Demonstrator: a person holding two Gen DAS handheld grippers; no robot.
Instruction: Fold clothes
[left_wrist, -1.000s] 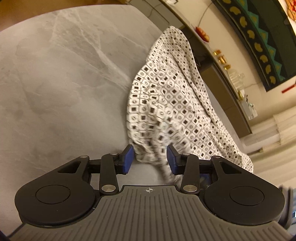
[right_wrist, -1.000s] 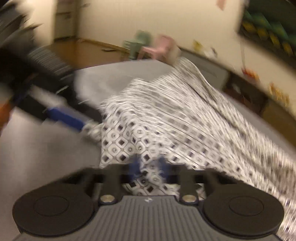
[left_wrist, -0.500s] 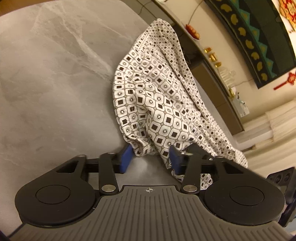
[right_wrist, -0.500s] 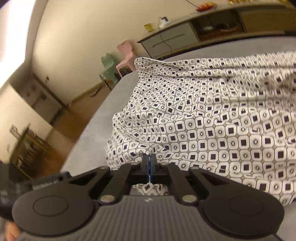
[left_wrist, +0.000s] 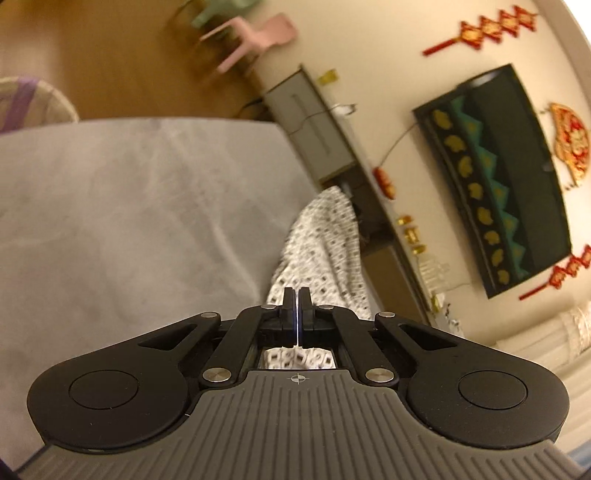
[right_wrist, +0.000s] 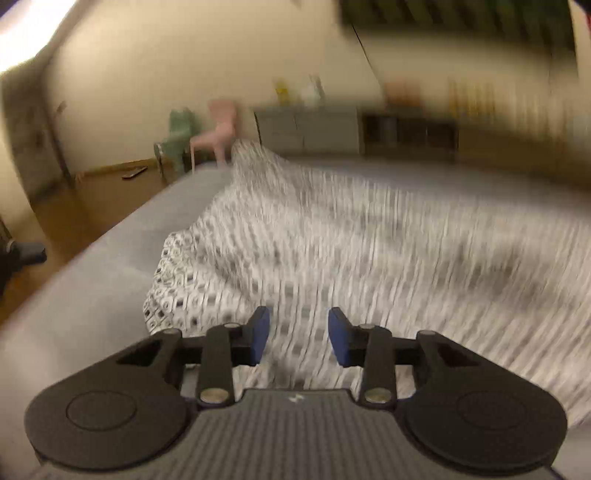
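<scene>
Left wrist view shows us the left gripper (left_wrist: 296, 295) pinched on the patterned cloth (left_wrist: 321, 240), while the right gripper (right_wrist: 298, 334) hangs wide above the cloth on the grey table (left_wrist: 129, 221).

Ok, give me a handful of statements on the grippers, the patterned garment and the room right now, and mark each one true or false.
1. The left gripper has its fingers pressed together. True.
2. The right gripper is clamped tight on the patterned garment. False: its fingers stand apart, the cloth beneath them.
3. The garment lies on a grey surface. True.
4. The pink chair stands on that surface. False: it stands on the floor by the wall.
5. The garment is plain white. False: dark squares on white.
</scene>
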